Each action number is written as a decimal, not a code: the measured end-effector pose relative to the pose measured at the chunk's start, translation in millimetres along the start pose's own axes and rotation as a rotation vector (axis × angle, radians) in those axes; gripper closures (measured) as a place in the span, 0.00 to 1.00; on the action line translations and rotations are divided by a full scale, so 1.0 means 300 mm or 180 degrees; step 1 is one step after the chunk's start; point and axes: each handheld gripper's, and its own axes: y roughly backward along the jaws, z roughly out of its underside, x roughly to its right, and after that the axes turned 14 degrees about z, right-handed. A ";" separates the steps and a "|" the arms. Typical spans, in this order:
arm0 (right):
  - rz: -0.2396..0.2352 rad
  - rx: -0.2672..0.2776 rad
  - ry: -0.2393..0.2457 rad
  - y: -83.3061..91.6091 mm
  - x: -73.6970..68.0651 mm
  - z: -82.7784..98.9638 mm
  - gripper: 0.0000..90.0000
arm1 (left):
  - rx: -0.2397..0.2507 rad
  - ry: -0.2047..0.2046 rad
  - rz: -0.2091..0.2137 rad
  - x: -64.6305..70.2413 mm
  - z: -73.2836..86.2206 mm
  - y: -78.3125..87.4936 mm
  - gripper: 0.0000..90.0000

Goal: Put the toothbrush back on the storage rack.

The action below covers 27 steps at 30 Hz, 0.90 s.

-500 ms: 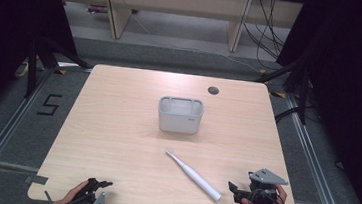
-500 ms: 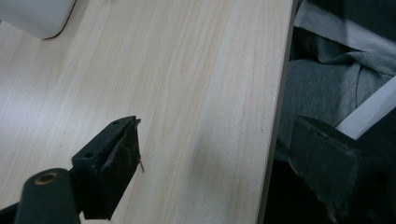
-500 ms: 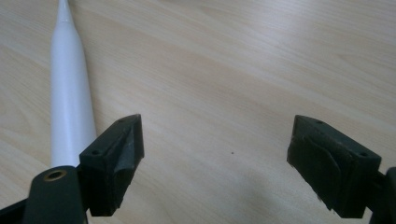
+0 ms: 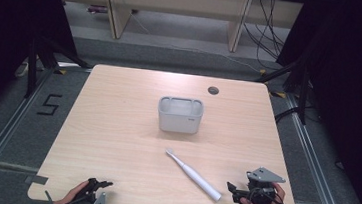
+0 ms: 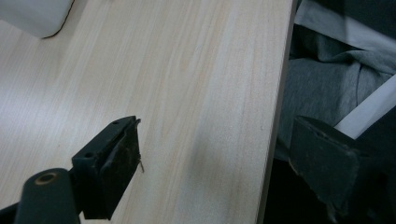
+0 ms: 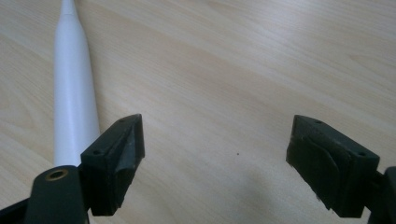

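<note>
Wooden counter (image 4: 116, 126) held a grey box (image 4: 180, 115) mid-table, well apart from my hands. White electric toothbrush (image 4: 193, 175) lay diagonally near the front edge, nothing blocking it. My right hand-held gripper (image 4: 232, 189) sat low just beside its handle end, jaws wide, empty. My left hand-held gripper (image 4: 102, 184) rested at the front edge, also wide open, empty.

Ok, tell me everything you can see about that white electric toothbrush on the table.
The electric toothbrush is plain white, smooth plastic by the look of it, with a thick rounded handle narrowing to a slim neck and small brush head. It lies flat on the wooden table, diagonal, head pointing toward the grey container, handle end near the right gripper. Nothing grips it: in the right gripper view it lies just outside the open jaws, beside one of them.
</note>
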 end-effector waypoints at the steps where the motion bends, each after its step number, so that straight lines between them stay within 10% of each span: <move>1: -0.0025 0.0045 0.0064 -0.005 0.004 -0.003 0.22 | -0.0002 0.0004 -0.0008 -0.001 0.001 0.000 0.18; 27: -0.0211 -0.0119 0.0520 -0.012 -0.078 -0.150 0.31 | -0.0035 0.0007 -0.0014 0.000 0.001 -0.002 0.18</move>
